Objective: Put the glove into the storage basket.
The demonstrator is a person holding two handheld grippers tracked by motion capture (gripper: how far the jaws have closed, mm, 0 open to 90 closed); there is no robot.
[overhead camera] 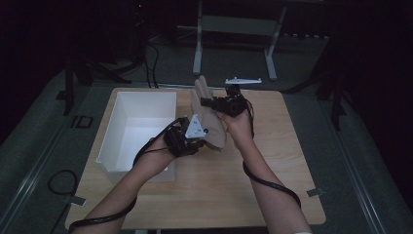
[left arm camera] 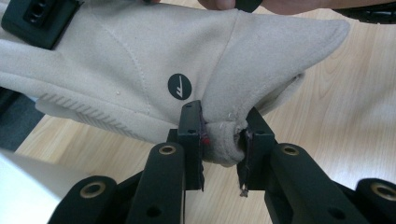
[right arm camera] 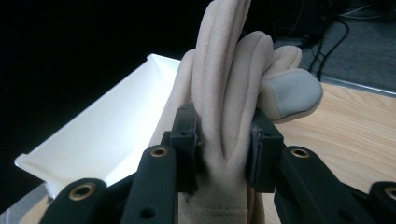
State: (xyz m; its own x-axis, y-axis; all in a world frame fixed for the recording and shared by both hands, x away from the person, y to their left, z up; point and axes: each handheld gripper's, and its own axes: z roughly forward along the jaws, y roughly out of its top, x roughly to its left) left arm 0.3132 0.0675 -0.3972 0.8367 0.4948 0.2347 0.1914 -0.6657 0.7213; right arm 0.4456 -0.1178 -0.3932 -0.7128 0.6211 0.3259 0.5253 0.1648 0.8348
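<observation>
Left tongs [overhead camera: 203,138] clamped on the cuff end of a beige glove [overhead camera: 208,117]; in the left gripper view the pads pinch a rolled fold of the hem [left arm camera: 223,142]. Right tongs [overhead camera: 208,103] closed across the glove's bunched fingers, fabric squeezed between the pads in the right gripper view [right arm camera: 223,140].

Glove held clear of the bench [overhead camera: 272,161], stretched between both tongs approx. over its middle, toward the far edge.

Handling (judgement): light, soft fleece, no stiffness; sags and folds wherever unsupported. Not fragile. Surface not slippery, but thin folds can creep out of a pinch. Best holds: thick hem at the cuff and the gathered fingers, i.e. both ends as gripped now. Grey fingertip patch [right arm camera: 293,95] and round logo [left arm camera: 180,86] noted; no grip value.

Container: white bin [overhead camera: 115,161] at the bench's left edge, just left of the glove. Open top, upright. Visible interior holds nothing; the near inside wall is hidden.
</observation>
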